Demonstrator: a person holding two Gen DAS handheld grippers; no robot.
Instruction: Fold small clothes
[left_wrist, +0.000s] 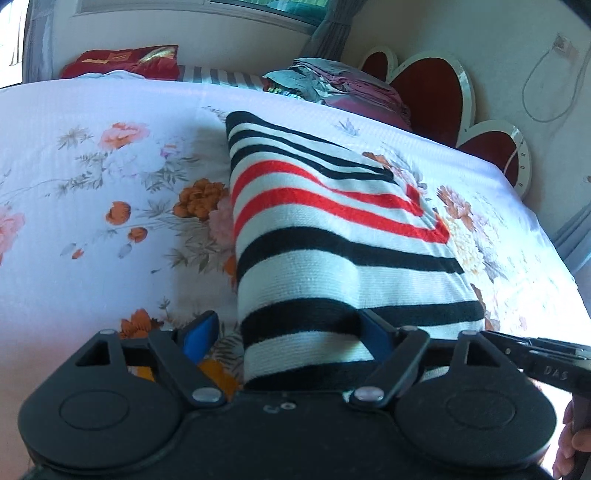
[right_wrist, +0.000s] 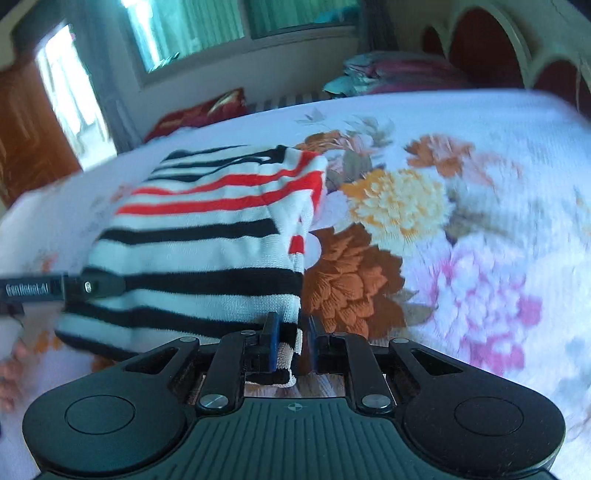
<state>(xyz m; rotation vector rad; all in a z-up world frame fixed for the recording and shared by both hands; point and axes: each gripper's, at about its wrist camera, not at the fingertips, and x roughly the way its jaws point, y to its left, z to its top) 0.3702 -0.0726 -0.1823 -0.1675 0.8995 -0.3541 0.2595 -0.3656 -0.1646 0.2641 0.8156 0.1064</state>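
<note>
A small knitted garment (left_wrist: 332, 236) with black, white and red stripes lies folded on the flowered bed sheet (left_wrist: 92, 221), its near end raised. My left gripper (left_wrist: 288, 332) stands wide open around that near end. The cloth drapes over the right finger, and the left pad (left_wrist: 201, 332) is clear of it. In the right wrist view the garment (right_wrist: 207, 251) reaches my right gripper (right_wrist: 293, 343). Its jaws stand close together with the hem between them. The hem rests against the left pad (right_wrist: 273, 343), with a slim gap to the other pad.
Folded bedding (left_wrist: 332, 81) and a red pillow (left_wrist: 125, 61) sit at the far side of the bed. A red heart-shaped headboard (left_wrist: 432, 88) stands on the right. The sheet (right_wrist: 480, 184) lies bare right of the garment. A hand (left_wrist: 572, 443) shows at the lower right.
</note>
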